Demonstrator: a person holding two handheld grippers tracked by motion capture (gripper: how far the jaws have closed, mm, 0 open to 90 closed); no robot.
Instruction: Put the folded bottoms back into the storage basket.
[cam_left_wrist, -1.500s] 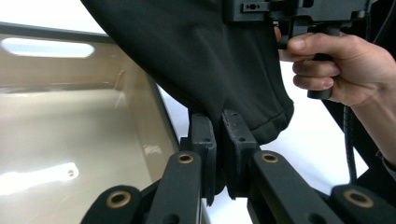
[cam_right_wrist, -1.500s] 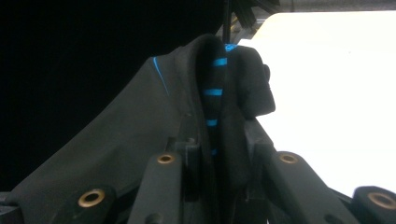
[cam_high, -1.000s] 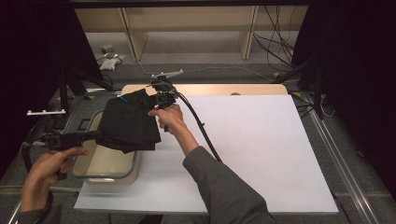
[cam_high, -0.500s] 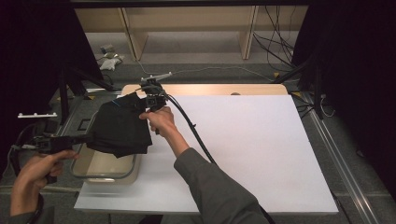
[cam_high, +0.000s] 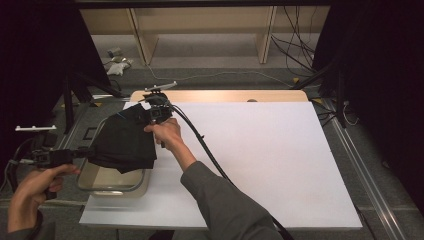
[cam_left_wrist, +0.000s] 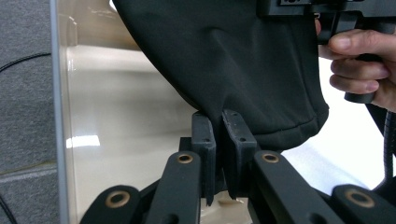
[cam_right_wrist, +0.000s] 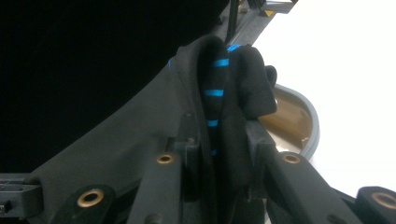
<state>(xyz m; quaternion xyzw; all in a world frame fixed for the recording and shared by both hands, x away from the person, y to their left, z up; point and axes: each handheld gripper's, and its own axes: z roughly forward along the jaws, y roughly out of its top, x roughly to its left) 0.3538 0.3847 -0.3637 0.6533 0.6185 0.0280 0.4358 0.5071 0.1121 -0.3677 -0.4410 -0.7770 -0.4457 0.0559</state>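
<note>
Both tools, left (cam_high: 92, 150) and right (cam_high: 150, 114), carried the pinched black cloth (cam_high: 125, 142) leftward over the tub (cam_high: 112, 186).

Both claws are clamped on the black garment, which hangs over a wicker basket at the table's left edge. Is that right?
Not quite. Both claws, left and right, are shut on the black garment, but below it is a clear tub with a see-through wall, not a wicker basket. The high view shows it at the left edge of the white table; the left gripper view shows its clear wall.
</note>
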